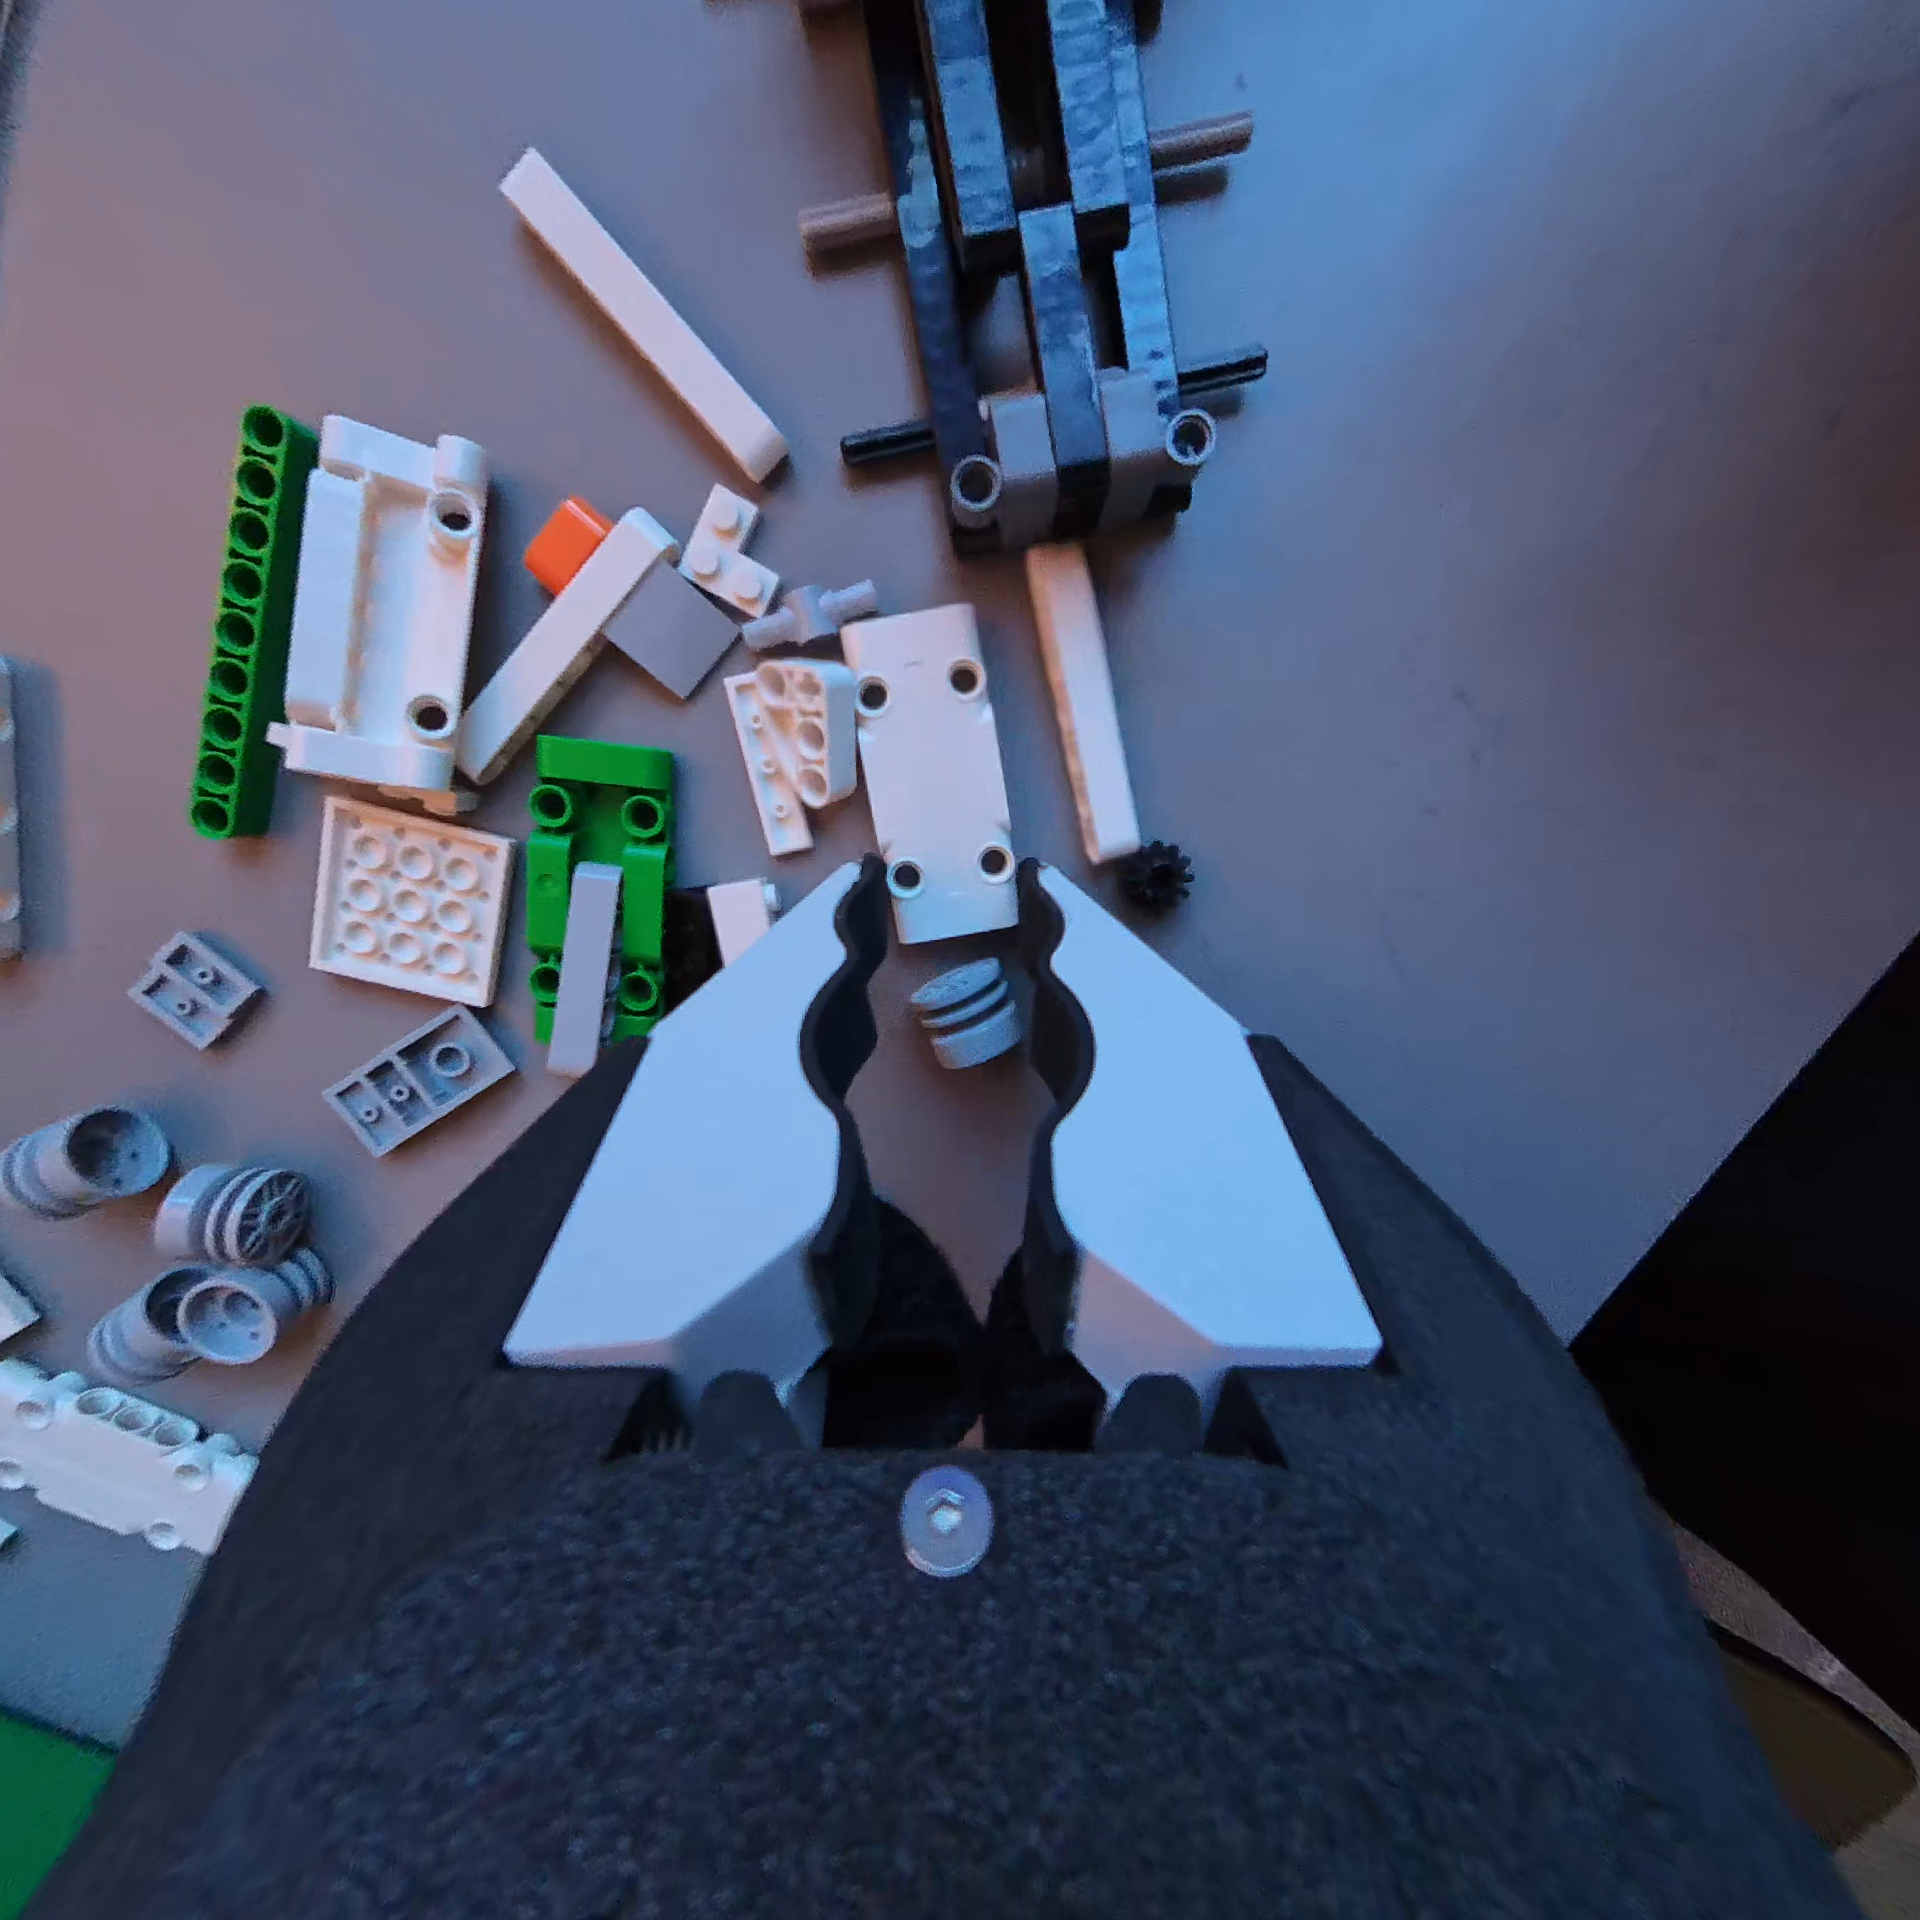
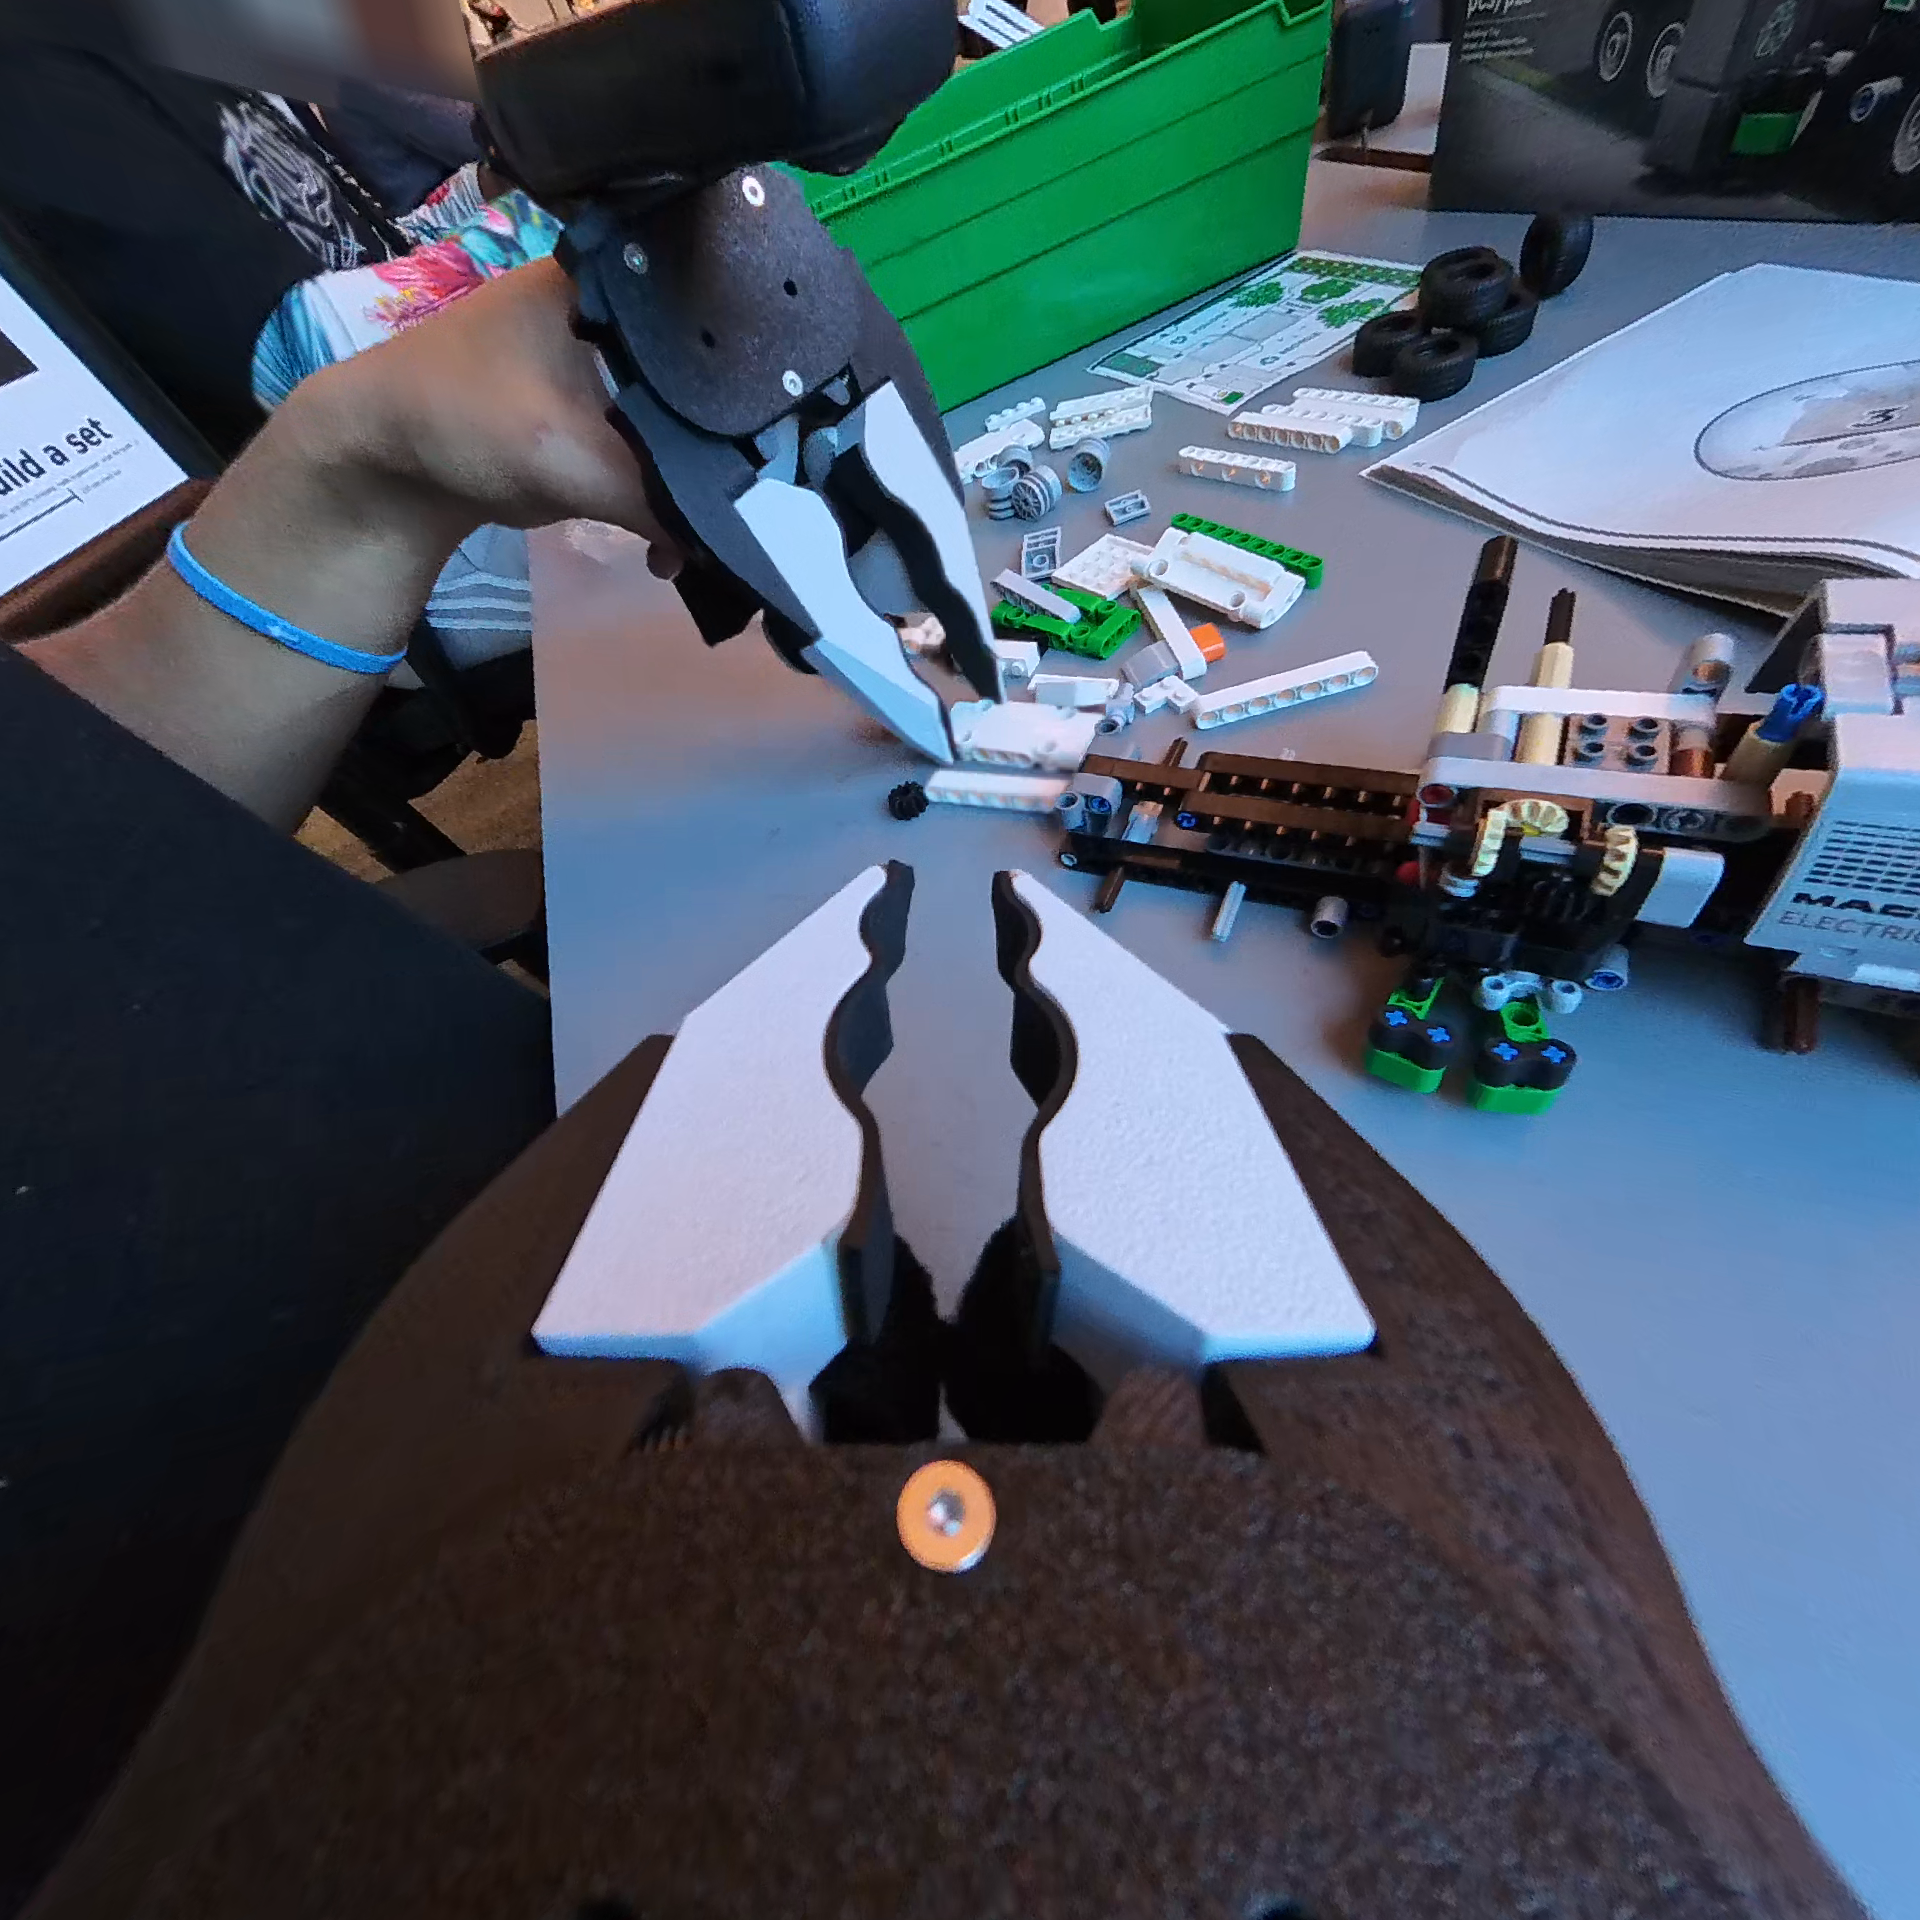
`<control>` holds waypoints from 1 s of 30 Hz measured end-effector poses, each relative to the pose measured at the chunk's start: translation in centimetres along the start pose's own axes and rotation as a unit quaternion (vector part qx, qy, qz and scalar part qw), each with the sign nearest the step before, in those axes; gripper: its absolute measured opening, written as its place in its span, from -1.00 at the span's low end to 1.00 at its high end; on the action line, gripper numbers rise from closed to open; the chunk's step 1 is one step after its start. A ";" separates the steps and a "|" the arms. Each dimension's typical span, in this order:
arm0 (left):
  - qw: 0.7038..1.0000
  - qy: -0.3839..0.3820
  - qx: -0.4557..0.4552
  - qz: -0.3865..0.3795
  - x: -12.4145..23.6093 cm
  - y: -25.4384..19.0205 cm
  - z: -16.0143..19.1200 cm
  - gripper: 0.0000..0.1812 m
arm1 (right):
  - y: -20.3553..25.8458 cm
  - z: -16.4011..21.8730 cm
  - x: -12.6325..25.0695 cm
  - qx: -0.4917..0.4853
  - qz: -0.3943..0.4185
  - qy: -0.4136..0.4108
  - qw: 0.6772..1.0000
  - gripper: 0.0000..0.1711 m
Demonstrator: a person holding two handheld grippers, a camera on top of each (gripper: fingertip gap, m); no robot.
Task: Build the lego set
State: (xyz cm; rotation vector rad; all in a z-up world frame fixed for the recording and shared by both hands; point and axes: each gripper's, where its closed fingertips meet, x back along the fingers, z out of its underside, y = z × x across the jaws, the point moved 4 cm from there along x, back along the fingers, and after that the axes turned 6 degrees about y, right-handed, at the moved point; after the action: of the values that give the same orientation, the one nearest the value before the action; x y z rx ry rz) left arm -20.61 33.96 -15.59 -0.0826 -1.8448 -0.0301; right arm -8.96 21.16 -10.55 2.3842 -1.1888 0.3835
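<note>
Straddling the near end of the white four-hole panel (image 1: 940, 774), your left gripper (image 1: 951, 883) has a fingertip at each side of it. The jaws stand apart with the panel's end between the tips; whether they press on it cannot be told from either view. The panel lies flat on the grey table (image 1: 1507, 727). Below the tips, between the fingers, a small grey ribbed hub (image 1: 966, 1013) lies on the table. Just right of the right fingertip (image 1: 1039, 883) sits a black gear (image 1: 1155, 871), with a white beam (image 1: 1086, 707) running forward from it beside the panel. Ahead of the jaws, past the panel's far end, is the dark chassis frame (image 1: 1049, 312). Left of the jaws: a green frame piece (image 1: 597, 883), a white square plate (image 1: 410, 899), a green holed beam (image 1: 244, 623), an orange piece (image 1: 566, 540) and grey wheel rims (image 1: 234, 1216).

Your right gripper (image 2: 951, 883) hovers above bare table, jaws parted with nothing between them. Straight ahead of it, your other hand (image 2: 447, 436) tips the left gripper (image 2: 971, 712) down onto the panel (image 2: 1023, 732). Right of the jaws stands the partly built truck (image 2: 1558, 810). Farther ahead lie a green bin (image 2: 1070, 208), black tyres (image 2: 1455, 312) and the instruction booklet (image 2: 1662, 416).
</note>
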 end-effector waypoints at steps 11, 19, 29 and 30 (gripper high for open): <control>0.974 -0.076 0.178 -0.120 6.6 6.7 4.9 -0.76 | 0.2 -0.2 -0.8 0.004 -0.017 0.001 1.000 -0.82; 0.913 -0.074 0.361 -0.178 7.4 13.9 12.1 -0.75 | 0.4 -0.3 -1.0 0.004 -0.021 0.000 1.000 -0.82; 0.889 -0.065 0.406 -0.204 5.5 15.1 14.4 -0.75 | 0.8 0.2 -0.9 0.002 -0.017 0.010 1.000 -0.82; 0.888 -0.058 0.408 -0.202 5.2 15.1 14.7 -0.75 | 0.8 0.2 -0.9 0.002 -0.019 0.010 1.000 -0.82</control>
State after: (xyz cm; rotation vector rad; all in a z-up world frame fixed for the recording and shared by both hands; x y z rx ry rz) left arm -35.03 50.13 -14.93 0.9046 -1.8251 0.4694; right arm -10.17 21.23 -10.89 2.3963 -1.1327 0.3970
